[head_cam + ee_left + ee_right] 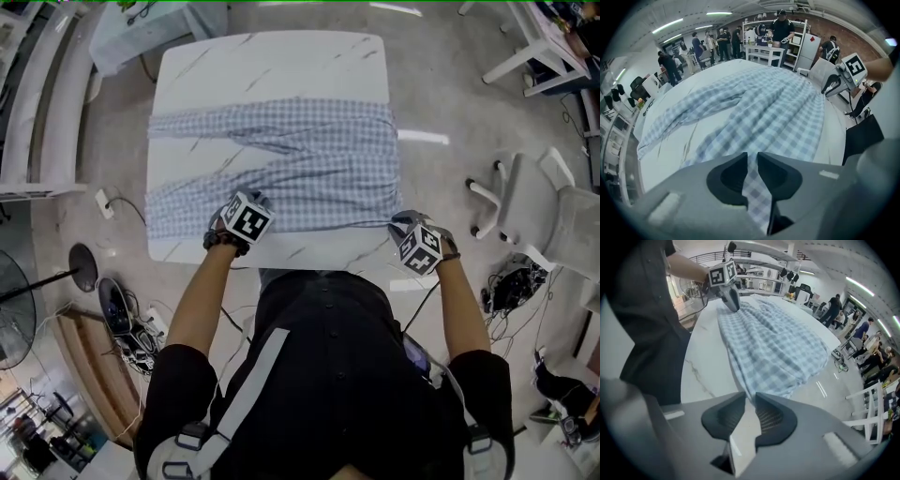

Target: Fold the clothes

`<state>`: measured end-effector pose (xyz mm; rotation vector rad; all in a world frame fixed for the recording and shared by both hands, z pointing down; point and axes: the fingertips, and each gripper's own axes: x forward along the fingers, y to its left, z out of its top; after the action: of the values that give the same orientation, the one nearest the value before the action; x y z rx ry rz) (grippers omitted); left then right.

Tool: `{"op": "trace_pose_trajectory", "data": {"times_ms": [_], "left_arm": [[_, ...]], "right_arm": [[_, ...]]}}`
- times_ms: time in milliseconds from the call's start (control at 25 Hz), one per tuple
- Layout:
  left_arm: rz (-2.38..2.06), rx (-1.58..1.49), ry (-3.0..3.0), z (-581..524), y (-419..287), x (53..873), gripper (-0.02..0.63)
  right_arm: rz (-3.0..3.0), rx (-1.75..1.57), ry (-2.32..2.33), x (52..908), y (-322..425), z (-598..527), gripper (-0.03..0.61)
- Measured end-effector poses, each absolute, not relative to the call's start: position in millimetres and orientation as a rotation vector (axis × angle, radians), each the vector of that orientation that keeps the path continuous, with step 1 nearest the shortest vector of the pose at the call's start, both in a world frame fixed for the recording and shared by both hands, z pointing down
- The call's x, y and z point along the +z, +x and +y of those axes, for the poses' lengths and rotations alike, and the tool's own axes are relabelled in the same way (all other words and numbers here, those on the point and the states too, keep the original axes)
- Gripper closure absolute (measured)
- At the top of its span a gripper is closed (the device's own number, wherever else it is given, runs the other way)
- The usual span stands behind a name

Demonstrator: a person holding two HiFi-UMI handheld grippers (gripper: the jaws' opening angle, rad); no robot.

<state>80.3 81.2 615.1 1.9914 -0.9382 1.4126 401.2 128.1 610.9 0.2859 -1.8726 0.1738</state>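
A blue-and-white checked shirt (281,169) lies spread across a white marble table (272,66). My left gripper (253,201) is at the shirt's near edge, left of the middle. In the left gripper view its jaws (752,158) are shut on a strip of the checked cloth (754,187), which runs back between them. My right gripper (403,225) hangs at the shirt's near right corner. Its jaws (750,400) stand a narrow gap apart, and only bare tabletop shows in the gap. The cloth's corner (754,391) ends just at the fingertips. Each gripper is visible in the other's view.
The table's near edge runs right under both grippers, against the person's body. A white chair (548,220) stands on the floor to the right. Cables and a power strip (127,314) lie at the left. Several people and shelves show far off in the gripper views.
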Motion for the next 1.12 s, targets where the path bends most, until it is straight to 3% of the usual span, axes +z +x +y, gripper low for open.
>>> {"op": "trace_pose_trajectory", "data": {"times_ms": [80,440,1120], "left_arm": [[-0.923,1.42,2.01,79.2,80.5,612.5,0.538],[-1.022,1.34,2.038,49.9,35.8,580.0,0.538],[-1.142,1.3,2.024,15.8,-255.0,579.0,0.538]], "right_arm": [[-1.898,0.213,0.301,600.4,389.2,120.4,0.469],[-2.048,0.064,0.345,548.3,291.7,60.3,0.462],[-2.116,-0.057,0.323,551.5,-63.8,-39.8,0.463]]}}
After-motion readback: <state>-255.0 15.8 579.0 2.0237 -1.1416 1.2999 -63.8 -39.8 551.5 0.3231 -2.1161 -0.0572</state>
